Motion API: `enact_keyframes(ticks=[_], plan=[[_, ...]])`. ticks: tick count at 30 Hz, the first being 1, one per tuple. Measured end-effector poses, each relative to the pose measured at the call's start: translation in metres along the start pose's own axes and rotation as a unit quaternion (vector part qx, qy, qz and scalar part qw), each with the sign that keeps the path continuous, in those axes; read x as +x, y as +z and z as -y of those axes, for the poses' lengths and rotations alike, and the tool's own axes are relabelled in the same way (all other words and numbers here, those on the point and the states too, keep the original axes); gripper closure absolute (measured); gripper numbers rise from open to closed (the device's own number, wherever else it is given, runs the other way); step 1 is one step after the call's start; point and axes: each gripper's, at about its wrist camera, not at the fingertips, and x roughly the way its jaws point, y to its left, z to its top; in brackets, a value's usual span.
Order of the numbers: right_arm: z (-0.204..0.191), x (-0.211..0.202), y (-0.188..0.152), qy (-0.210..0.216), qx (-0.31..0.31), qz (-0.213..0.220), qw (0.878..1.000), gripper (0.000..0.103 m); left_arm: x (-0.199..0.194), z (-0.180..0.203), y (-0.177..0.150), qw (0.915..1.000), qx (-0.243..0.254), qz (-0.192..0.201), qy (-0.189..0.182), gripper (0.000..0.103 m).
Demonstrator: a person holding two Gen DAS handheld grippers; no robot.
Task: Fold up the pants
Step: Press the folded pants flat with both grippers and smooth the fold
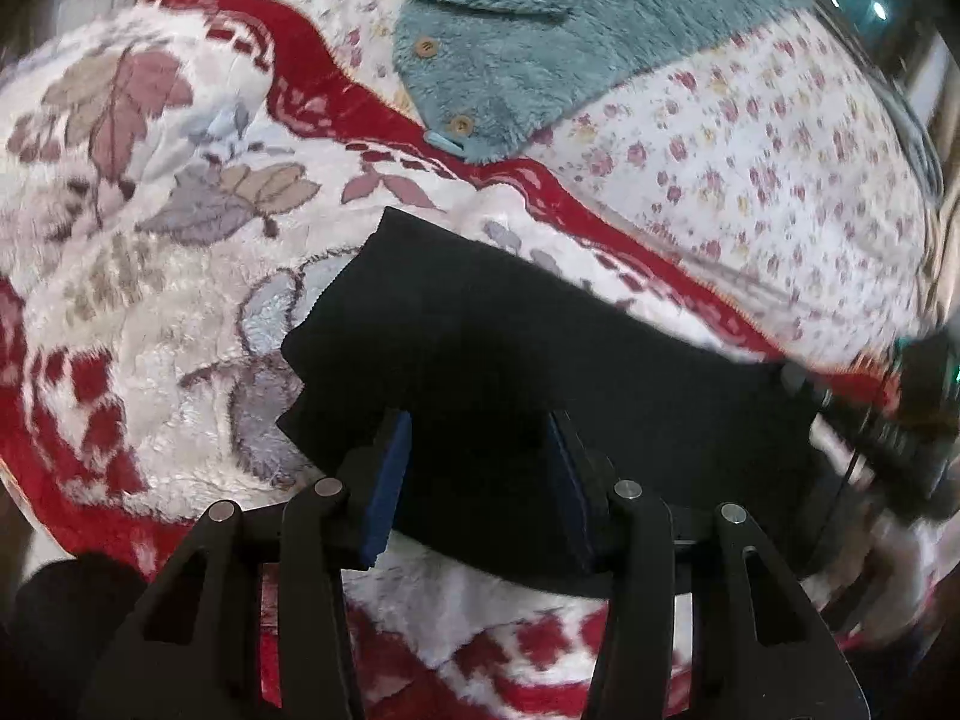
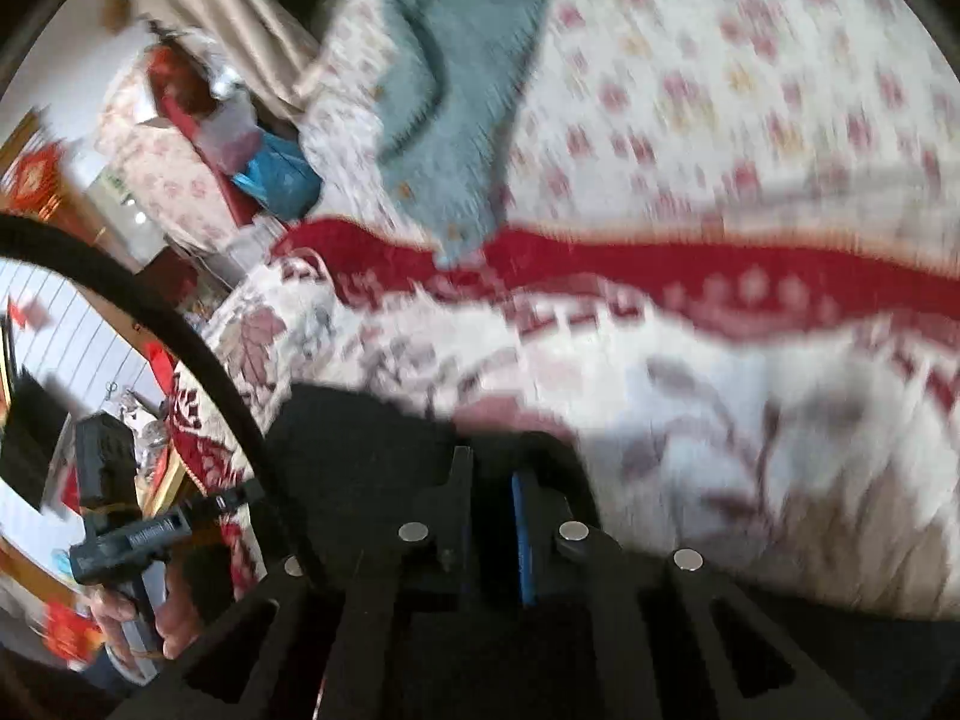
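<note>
Pants [image 1: 540, 360] — black, already folded down to a compact rectangle — lie on the fleecy red-and-white blanket [image 1: 150, 312] that covers the bed, with the left tongs [image 1: 477, 468] directly over their near edge. My left tongs stand open, one blue pad on each side of a band of black cloth, and I cannot say whether the pads touch it. The right tongs [image 2: 492, 516] look nearly closed, with black fabric around and between the pads; I judge they are pinching the right end of the pants, though the blur in that view leaves some doubt. From the left wrist view the right tool comes in at the pants' right edge, which fits.

I judge the cloth to be soft, light and limp: it will sag and slide over itself when lifted, and the plush blanket underneath will drag on it. The layers could also separate if I catch only the top one. The best hold is on the stacked edge or a corner, taking all layers at once — not the middle, where the bundle would simply droop on both sides. A teal fleece garment [image 1: 540, 48] with buttons lies farther back on the flowered sheet [image 1: 750, 168], well apart from the pants.
</note>
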Motion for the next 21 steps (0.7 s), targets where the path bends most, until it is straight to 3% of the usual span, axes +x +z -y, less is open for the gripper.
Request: enact_keyframes(ticks=[3,4,7,10,11,21], plan=[[0.013,0.025,-0.008,-0.059,-0.005,-0.036,0.998,0.093,0.0,0.005,-0.007,0.9997,0.012,0.012,0.016,0.058],[0.017,0.03,-0.012,-0.062,0.001,-0.045,0.997,0.092,0.001,0.006,-0.008,0.9996,0.013,0.015,0.019,0.058],[0.019,0.021,-0.01,-0.041,0.023,-0.027,0.999,0.088,-0.004,0.004,-0.007,0.9997,0.004,0.02,0.014,0.058],[0.018,-0.003,-0.007,-0.03,0.035,0.002,0.999,0.069,-0.016,0.0,-0.001,0.9994,-0.022,0.025,-0.002,0.058],[0.016,-0.011,-0.007,-0.022,0.037,0.008,0.999,0.067,-0.021,-0.002,0.001,0.999,-0.033,0.031,-0.002,0.058],[-0.013,-0.051,-0.029,-0.02,-0.01,0.023,0.999,0.067,-0.046,0.009,0.002,0.9947,-0.086,0.038,-0.042,0.058]])
